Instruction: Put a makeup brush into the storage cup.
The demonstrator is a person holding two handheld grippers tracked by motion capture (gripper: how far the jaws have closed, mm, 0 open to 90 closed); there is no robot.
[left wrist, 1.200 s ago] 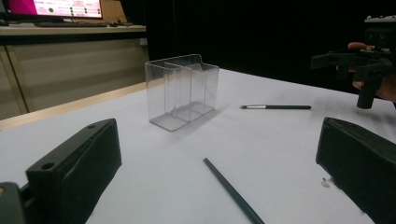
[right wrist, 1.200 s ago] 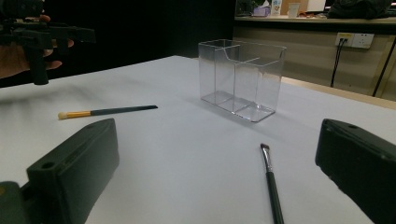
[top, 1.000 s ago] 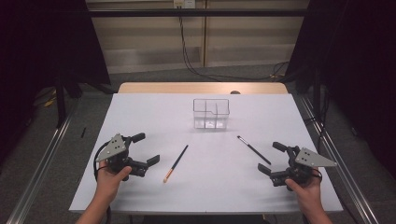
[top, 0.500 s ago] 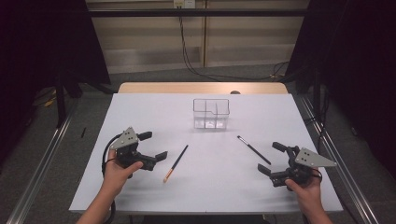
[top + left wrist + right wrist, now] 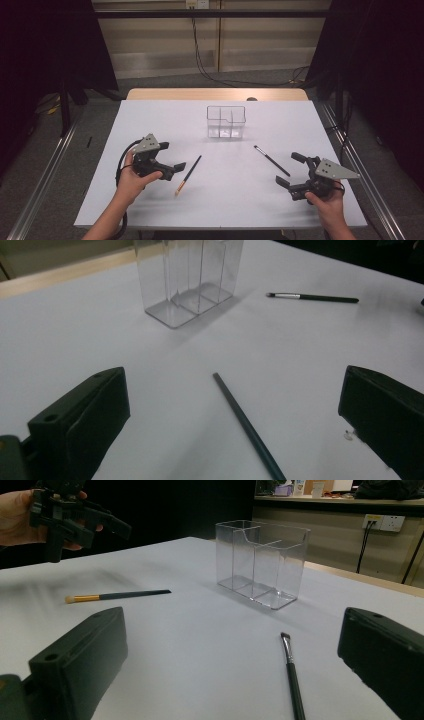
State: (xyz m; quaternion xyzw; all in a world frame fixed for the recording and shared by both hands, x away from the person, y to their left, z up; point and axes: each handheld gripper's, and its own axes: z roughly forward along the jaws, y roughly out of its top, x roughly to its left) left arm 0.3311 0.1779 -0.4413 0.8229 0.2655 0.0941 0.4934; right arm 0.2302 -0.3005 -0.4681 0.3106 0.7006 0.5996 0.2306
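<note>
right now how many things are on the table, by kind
brushes: 2, one with a tan tip near the left gripper, one dark with a silver band near the right gripper
clear organiser: 1
total: 3

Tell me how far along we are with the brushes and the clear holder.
Nothing looks done: the holder stands empty, and both brushes lie flat on the table. In hand: the left tool, jaws open, hangs beside the gold-tipped brush without touching it. The right tool, also open, sits near the black brush. Left, probably: grip each brush and stand it in a compartment.
</note>
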